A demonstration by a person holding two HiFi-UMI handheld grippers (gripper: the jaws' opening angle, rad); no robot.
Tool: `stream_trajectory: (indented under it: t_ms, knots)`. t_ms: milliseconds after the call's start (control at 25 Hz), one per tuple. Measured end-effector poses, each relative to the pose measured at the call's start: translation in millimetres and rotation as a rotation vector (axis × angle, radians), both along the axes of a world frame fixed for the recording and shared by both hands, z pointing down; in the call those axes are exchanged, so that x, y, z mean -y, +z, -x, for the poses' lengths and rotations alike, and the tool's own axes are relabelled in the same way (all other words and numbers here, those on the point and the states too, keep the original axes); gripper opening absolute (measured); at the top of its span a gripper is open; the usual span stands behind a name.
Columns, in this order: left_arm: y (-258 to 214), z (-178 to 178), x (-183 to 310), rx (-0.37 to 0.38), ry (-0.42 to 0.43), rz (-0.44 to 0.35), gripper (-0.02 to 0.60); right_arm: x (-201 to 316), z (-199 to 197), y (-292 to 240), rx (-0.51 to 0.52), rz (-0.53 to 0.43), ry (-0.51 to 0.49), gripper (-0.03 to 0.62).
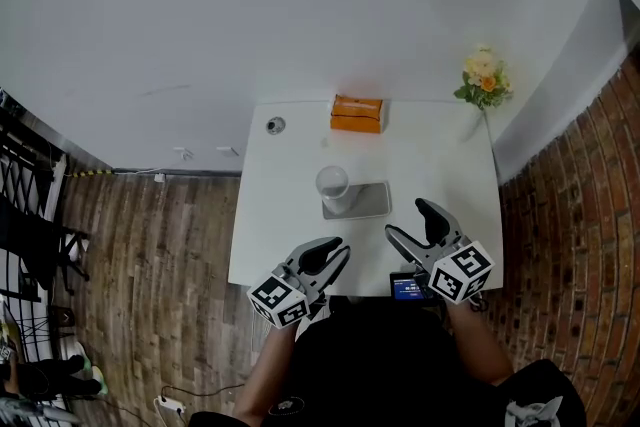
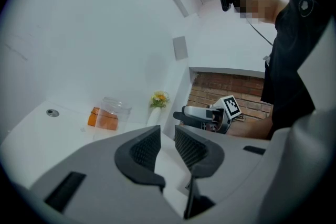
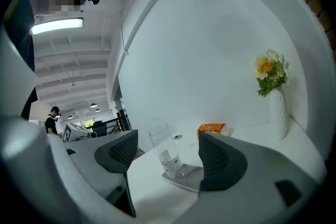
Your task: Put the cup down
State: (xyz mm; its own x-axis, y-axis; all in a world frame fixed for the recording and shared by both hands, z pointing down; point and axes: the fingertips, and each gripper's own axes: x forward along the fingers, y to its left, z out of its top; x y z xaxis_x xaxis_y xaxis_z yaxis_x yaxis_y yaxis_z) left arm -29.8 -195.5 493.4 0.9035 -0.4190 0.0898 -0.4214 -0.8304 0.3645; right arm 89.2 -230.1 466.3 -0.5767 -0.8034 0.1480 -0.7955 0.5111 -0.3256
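Standing on grey tray [image 1: 371, 203], cup [image 1: 333, 186]; left gripper [image 1: 336, 253] jaws narrowly apart, right gripper [image 1: 407, 220] jaws wide, both empty.

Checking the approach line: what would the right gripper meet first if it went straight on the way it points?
Probably the clear cup, upright on the grey tray: it stands centred ahead of the right gripper, whose jaws are wide apart. Depth is unclear.

I read this as a staged test corner inside a large open workspace. Evidence: a small white tabletop [image 1: 440, 165] set against a plain white wall [image 1: 300, 5], a brick wall [image 1: 590, 215] on the right, and a plank floor [image 1: 150, 255]. Beyond the corner are ceiling strip lights [image 3: 56, 24], a railing [image 3: 105, 126] and a distant person [image 3: 51, 118].
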Motion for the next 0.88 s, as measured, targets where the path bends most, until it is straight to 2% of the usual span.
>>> stream_trajectory:
  t_ms: [880]
  knots:
    - [-2, 0, 0, 0.014, -0.007, -0.008, 0.094, 2, 11, 15, -0.107, 0.029, -0.042, 0.357]
